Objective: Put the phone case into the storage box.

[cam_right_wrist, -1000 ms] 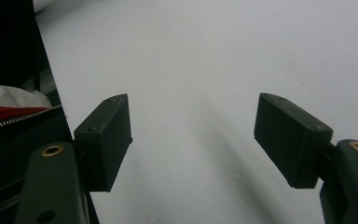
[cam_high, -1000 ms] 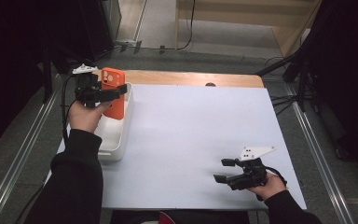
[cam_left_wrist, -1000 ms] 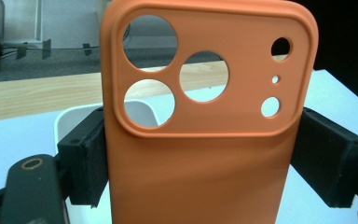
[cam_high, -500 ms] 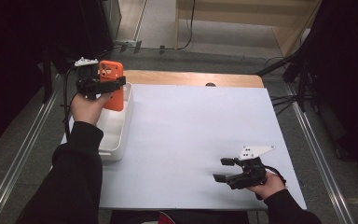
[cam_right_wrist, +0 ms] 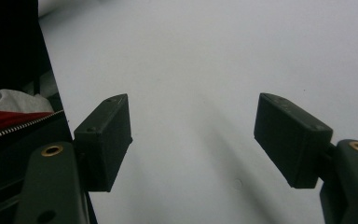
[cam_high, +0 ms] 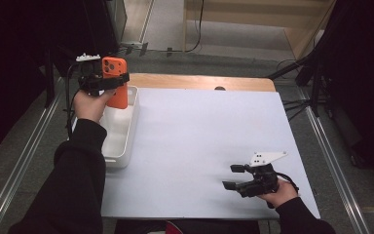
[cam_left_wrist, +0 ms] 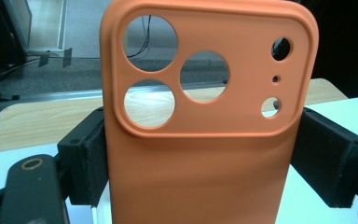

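An orange phone case (cam_high: 115, 82) with round camera cut-outs stands upright in the air above the far end of a white tray (cam_high: 124, 141). My left gripper (cam_high: 108, 84) is shut on the case, its black pads (cam_left_wrist: 87, 161) pressing both long sides of the orange phone case (cam_left_wrist: 205, 135). My left gripper (cam_left_wrist: 204, 168) holds the case about midway up. Near the table's front right, my right gripper (cam_high: 233, 176) rests low over the white surface, open, with nothing between its fingers (cam_right_wrist: 103, 140). In its own view my right gripper (cam_right_wrist: 193, 140) points across bare white table.
The white table top (cam_high: 204, 131) has a wooden strip (cam_high: 199, 82) along its far edge. The tray sits at the left edge. Metal rails (cam_high: 19, 161) run along both sides on the floor, and dark stands (cam_high: 316, 63) rise at the back right.
My left gripper has lifted the orange phone case upward and slightly away, out of the tray. The right gripper has stayed where it was.
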`<state>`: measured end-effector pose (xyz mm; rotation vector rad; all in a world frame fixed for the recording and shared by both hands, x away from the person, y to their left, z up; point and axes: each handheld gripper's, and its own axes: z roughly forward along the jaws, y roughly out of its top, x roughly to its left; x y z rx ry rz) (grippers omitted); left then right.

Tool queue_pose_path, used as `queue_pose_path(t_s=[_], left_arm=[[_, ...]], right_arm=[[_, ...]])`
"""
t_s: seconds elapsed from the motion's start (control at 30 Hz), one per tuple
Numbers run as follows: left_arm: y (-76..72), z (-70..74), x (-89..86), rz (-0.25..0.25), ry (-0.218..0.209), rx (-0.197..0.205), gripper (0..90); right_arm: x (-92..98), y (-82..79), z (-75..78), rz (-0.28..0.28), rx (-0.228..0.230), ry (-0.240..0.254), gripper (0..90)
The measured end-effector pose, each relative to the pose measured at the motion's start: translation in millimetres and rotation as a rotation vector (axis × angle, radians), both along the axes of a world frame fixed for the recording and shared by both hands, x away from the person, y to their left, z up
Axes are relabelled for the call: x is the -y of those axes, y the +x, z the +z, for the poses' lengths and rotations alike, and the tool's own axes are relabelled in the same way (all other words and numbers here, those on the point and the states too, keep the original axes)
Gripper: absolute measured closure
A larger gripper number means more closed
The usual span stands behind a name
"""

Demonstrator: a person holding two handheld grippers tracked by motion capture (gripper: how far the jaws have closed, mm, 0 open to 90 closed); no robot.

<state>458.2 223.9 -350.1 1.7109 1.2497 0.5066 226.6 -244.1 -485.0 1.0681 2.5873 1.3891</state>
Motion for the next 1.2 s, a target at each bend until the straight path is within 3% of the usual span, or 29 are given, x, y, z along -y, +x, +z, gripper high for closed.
queue_pose_path(t_s=[0.5, 0.63, 0.77, 1.2], left_arm=[[21.1, -4.5, 8.5, 0.027, 0.042, 0.002, 15.3], [25.9, -4.5, 7.5, 0.038, 0.004, 0.000, 15.3], [30.2, -6.7, 9.1, 0.060, 0.052, 0.001, 15.3], [38.7, -19.0, 17.0, 0.059, 0.051, -0.017, 15.2]], right_arm=[[0.5, 0.8, 0.1, 0.000, 0.000, 0.006, 26.4], [0.7, 1.0, 0.1, 0.000, 0.000, 0.006, 26.4], [0.6, 1.3, 0.0, 0.001, 0.001, 0.009, 26.4], [0.7, 1.3, 0.3, -0.001, 0.002, 0.010, 26.4]])
